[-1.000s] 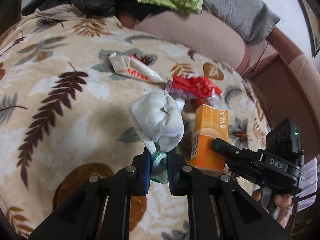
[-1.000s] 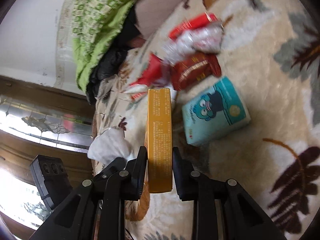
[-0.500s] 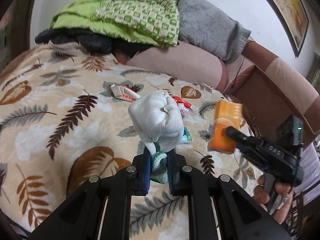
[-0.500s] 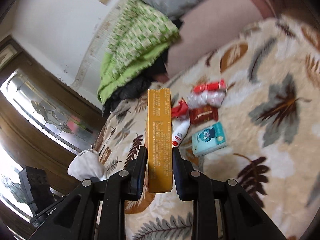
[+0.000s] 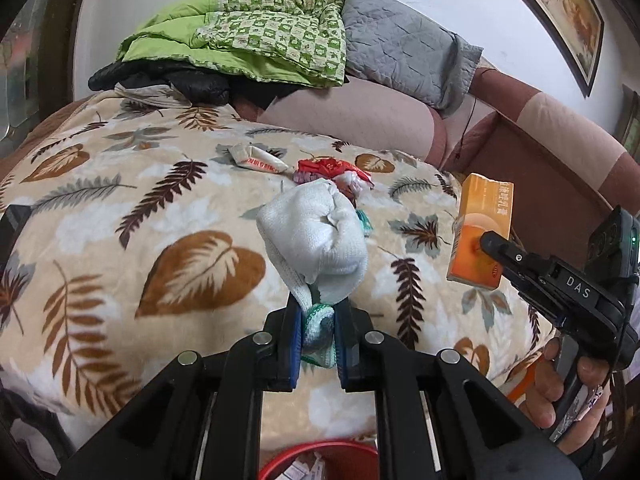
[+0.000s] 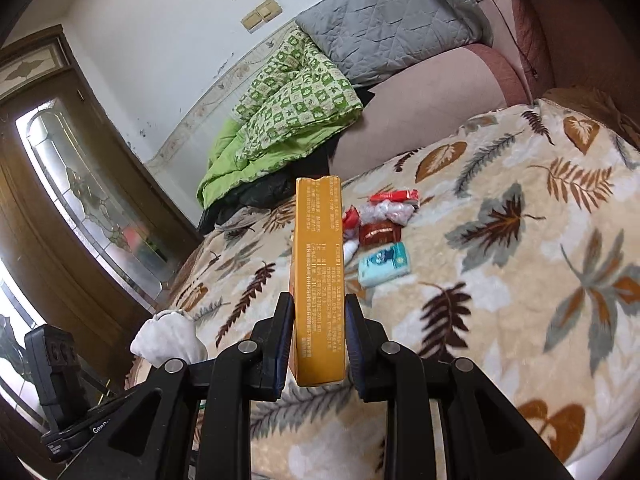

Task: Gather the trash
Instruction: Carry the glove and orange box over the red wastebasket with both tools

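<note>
**Two grippers, each carrying one piece of trash above the bed**

Two items are held off the leaf-patterned blanket (image 5: 120,208). The left gripper (image 5: 317,334) has its jaws pinching the green-and-white cuff of a balled white sock (image 5: 316,236), which bulges up in front of the fingers. The right gripper (image 6: 318,344) has its jaws pressed against the two broad faces of an upright orange box (image 6: 318,280), whose narrow printed side faces the camera; in the left wrist view the same box (image 5: 478,236) hangs to the right of the sock, clear of the blanket.

More trash lies on the bed: a white-and-red wrapper (image 5: 260,160), a crumpled red wrapper (image 5: 332,170) just beside it, a dark red packet (image 6: 380,234) and a teal tissue pack (image 6: 384,264) near each other. A red bin (image 5: 320,462) shows at the lower edge, below the left gripper, with scraps inside. A green quilt (image 5: 256,36) and grey pad (image 5: 400,48) are piled at the far side.
</note>
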`<move>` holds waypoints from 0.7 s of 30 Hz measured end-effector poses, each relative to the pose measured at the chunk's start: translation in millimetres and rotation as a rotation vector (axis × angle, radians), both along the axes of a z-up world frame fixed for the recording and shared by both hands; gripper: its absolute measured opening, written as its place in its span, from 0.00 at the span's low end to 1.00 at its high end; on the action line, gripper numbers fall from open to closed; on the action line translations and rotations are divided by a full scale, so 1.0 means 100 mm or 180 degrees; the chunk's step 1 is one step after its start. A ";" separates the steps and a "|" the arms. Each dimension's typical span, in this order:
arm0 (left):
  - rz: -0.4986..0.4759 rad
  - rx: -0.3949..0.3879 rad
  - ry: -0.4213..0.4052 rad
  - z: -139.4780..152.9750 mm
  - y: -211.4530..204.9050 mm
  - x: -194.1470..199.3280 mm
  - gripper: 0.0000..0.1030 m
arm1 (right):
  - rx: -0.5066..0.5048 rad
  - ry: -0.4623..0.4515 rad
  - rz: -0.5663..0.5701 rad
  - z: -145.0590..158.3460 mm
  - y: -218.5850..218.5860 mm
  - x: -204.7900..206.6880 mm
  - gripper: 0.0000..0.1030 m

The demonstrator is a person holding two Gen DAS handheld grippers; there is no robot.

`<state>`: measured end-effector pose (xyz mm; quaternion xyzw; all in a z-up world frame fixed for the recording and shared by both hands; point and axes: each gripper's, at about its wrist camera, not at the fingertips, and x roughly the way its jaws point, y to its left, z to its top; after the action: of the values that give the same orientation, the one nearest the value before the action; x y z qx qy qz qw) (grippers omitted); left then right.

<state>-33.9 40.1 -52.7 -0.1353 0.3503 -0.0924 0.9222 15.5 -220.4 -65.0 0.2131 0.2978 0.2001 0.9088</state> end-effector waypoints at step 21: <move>-0.0092 -0.0049 -0.0144 0.19 -0.07 -1.09 0.12 | -0.0094 -0.0144 0.0276 0.07 0.13 -1.39 0.27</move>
<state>-143.1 33.4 -33.7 -0.1352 0.3306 -0.1115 0.9274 -123.4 -206.9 -58.3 0.1820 0.2891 0.2396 0.9088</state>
